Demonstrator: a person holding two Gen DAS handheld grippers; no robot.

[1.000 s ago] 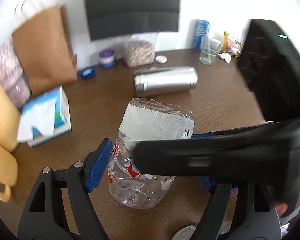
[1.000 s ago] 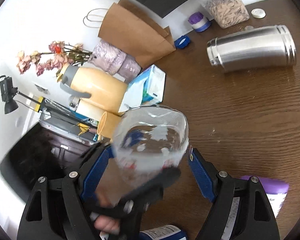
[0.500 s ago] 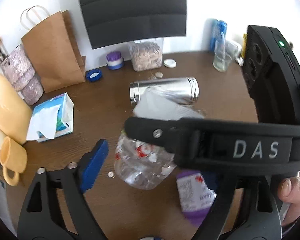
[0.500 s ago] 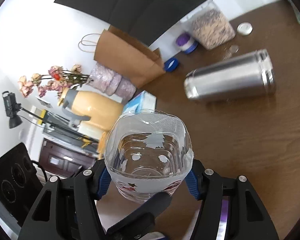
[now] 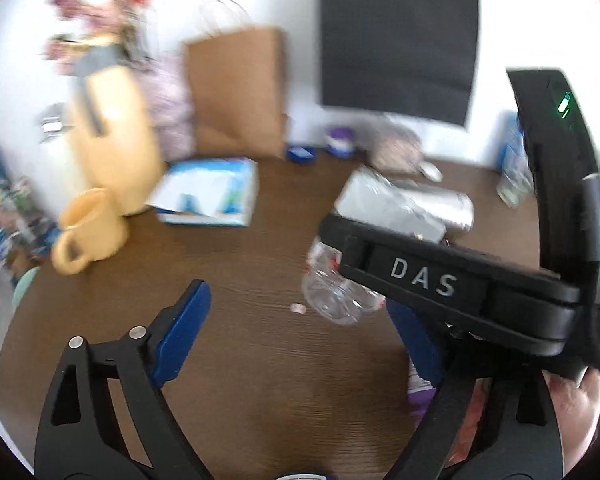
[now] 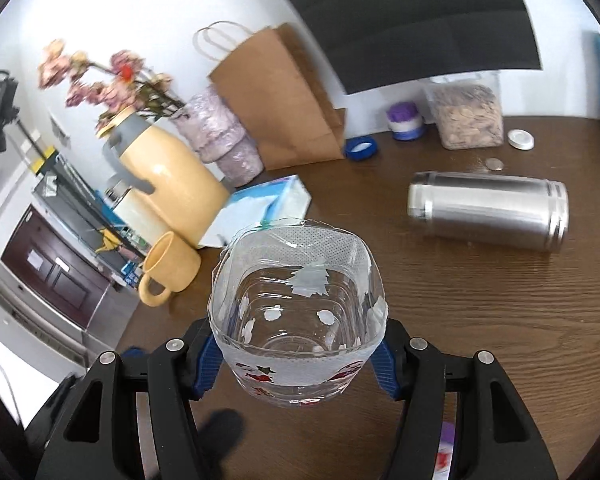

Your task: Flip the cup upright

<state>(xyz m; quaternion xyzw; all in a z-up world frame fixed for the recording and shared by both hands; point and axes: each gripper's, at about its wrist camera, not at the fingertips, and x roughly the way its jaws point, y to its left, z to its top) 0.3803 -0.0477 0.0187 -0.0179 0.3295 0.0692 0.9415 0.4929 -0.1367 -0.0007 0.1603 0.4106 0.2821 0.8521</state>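
Observation:
A clear plastic cup (image 6: 300,320) with a white band and small red and white stickers sits mouth-up between the blue pads of my right gripper (image 6: 298,354), which is shut on it above the brown table (image 6: 480,300). In the left wrist view the cup (image 5: 340,300) shows partly behind the black body of the right gripper (image 5: 440,280). My left gripper (image 5: 300,316) is open and empty, its left blue pad (image 5: 184,320) well clear of the cup.
A steel tumbler (image 6: 488,208) lies on its side at the right. A yellow mug (image 6: 170,272), yellow jug (image 6: 168,180), tissue box (image 6: 268,204), paper bag (image 6: 280,100), snack jar (image 6: 466,116) and small lids stand along the back and left.
The left gripper has let go of the cup and pulled back to the left. The right gripper has turned the cup mouth-up and holds it alone.

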